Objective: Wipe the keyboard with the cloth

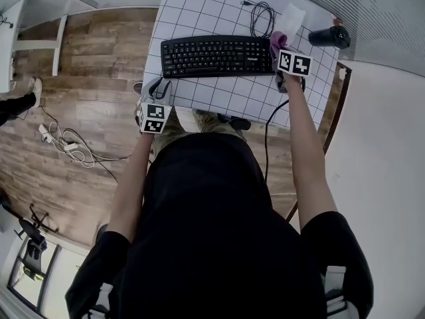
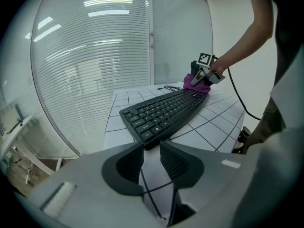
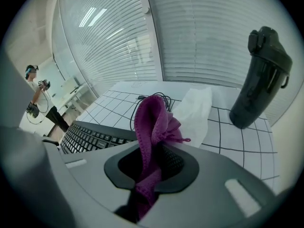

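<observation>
The left gripper's (image 2: 151, 163) jaws stood spread with nothing between them, only bare gridded table (image 1: 219, 93) showing through the gap. It hung over the table's near edge toward the left corner, just short of the keyboard's (image 1: 216, 56) left end and not touching it. The black keyboard lay across the middle of the table, its long side parallel to the near edge.

At the keyboard's right end the right gripper (image 3: 152, 161) had its jaws pinched on the purple cloth (image 3: 153, 120), which bunched up out of the grip in a loose fold. We could not tell whether the cloth touched the keys yet. Beyond it, toward the far right corner, lay a coiled cable (image 1: 262, 17) and a white sheet (image 3: 197, 109), and a dark bottle (image 3: 262, 77) stood at the right edge.

We judged the cloth was in hand and wiping had not properly begun. The next move called for pressing the fold flat on the right-hand keys and drawing it leftward along the rows, perhaps with the left gripper bracing the keyboard against sliding.
</observation>
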A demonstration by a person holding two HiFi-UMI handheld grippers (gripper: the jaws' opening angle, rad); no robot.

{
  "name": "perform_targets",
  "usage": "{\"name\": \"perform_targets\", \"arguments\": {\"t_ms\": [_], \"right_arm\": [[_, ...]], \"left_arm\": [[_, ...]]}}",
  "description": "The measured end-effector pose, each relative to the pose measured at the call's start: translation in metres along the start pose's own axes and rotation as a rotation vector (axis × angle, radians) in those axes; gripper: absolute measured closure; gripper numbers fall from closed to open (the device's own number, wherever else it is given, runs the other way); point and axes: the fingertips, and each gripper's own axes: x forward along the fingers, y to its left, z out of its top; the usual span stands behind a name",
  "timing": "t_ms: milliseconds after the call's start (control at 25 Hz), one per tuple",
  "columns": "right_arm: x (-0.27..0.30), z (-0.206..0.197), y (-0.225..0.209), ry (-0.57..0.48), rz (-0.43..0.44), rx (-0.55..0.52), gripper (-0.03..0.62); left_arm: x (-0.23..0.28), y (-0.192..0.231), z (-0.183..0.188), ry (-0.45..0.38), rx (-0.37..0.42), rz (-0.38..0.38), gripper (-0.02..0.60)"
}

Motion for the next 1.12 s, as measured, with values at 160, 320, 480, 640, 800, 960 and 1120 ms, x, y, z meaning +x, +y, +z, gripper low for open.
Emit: {"name": "perform_targets", "arguments": {"t_ms": [160,320,480,640,800,960,1120], "right_arm": [[0.005,-0.003,0.008,0.001,-0.012,0.029,0.523],[0.004,-0.005,0.015,-0.003,-0.022,0.031,0.525],[0.007,-0.002,0.023,-0.018,-0.015,0.048,0.526],[0.009,-0.002,0.034,-0.016,0.016,0.053,0.526],[0.012,-0.002,0.045,-0.012,0.039,0.043,0.526],[0.012,-0.003,0.049,-0.015,0.042,0.044,0.526],[0.011,-0.003,0.051,-0.021,0.050,0.068,0.528]], "left_arm": [[0.004,0.005,-0.007,0.016,-0.003,-0.023,0.477],[0.009,0.002,-0.008,0.021,-0.001,-0.034,0.485],[0.008,0.003,-0.007,0.017,0.014,-0.034,0.472],[0.009,0.003,-0.008,0.030,0.025,-0.020,0.466],[0.010,0.003,-0.008,0.036,0.025,-0.017,0.465],[0.010,0.002,-0.009,0.034,0.022,-0.024,0.465],[0.010,0.002,-0.008,0.029,0.029,-0.021,0.465]]}}
